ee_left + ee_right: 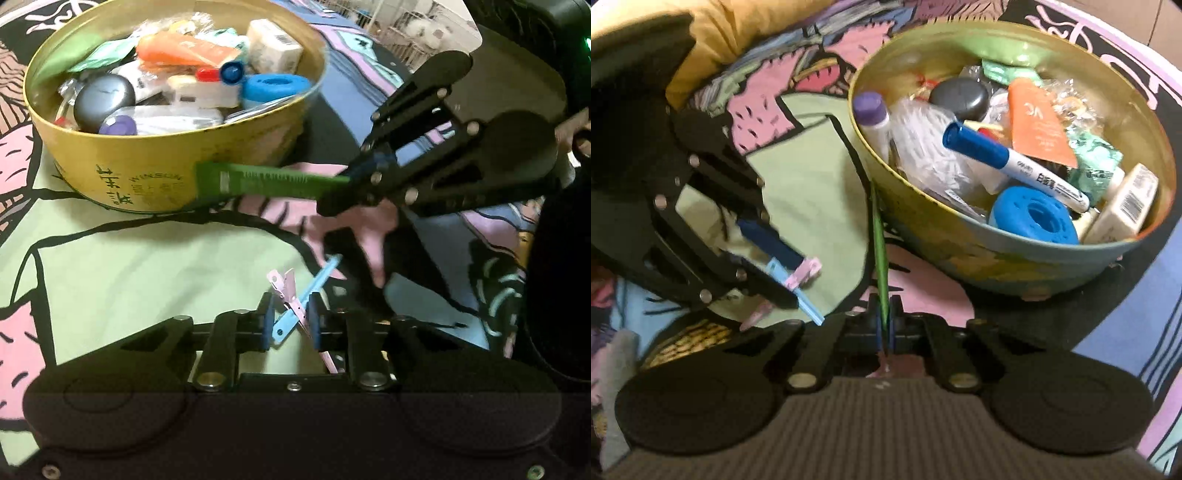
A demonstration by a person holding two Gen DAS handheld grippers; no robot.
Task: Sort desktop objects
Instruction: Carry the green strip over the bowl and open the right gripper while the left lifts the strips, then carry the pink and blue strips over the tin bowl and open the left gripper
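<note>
The green strip (878, 236) was pinched in the right tongs (885, 325), low in the frame beside the yellow tin (122, 177). The hair clips (291, 306) (blue and pink) were clamped in the left tongs (290, 325). Both should be lifted slowly over the rim.

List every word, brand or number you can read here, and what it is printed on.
"WINSUN": wall of the yellow tin; the characters beside it are too blurred.
"VC": orange sachet.
"deli": whiteboard marker; its characters are too small.
Green flat packet: print blurred.
Box barcode: unreadable.
</note>
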